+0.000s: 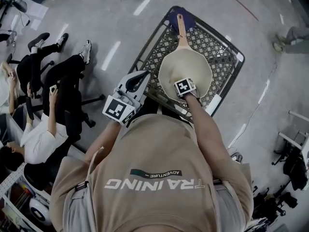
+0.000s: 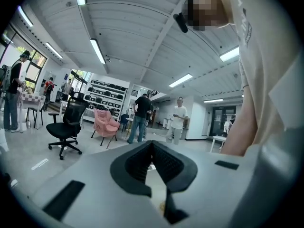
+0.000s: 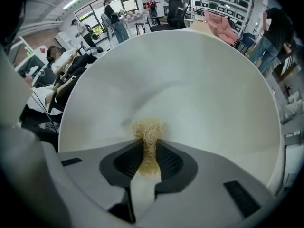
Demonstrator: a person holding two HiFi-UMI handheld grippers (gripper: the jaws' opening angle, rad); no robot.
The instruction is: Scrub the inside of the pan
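A cream pan [image 1: 176, 64] with a tan handle [image 1: 181, 25] lies in a black wire basket [image 1: 224, 57]. My right gripper [image 1: 185, 85] reaches down into the pan, and its marker cube covers the jaws in the head view. In the right gripper view the right gripper [image 3: 148, 144] is shut on a frizzy yellow scrubber [image 3: 148, 126] that presses against the pan's pale inside [image 3: 190, 80]. My left gripper [image 1: 143, 74] hovers at the basket's left edge, beside the pan and apart from it. It points up into the room, and the left gripper [image 2: 152, 145] has its jaws together with nothing between them.
A blue cloth [image 1: 187, 16] lies under the pan handle at the basket's far end. People sit on black office chairs [image 1: 72, 88] left of the basket. The left gripper view shows a black chair [image 2: 66, 125], a pink chair [image 2: 105, 122] and standing people across the room.
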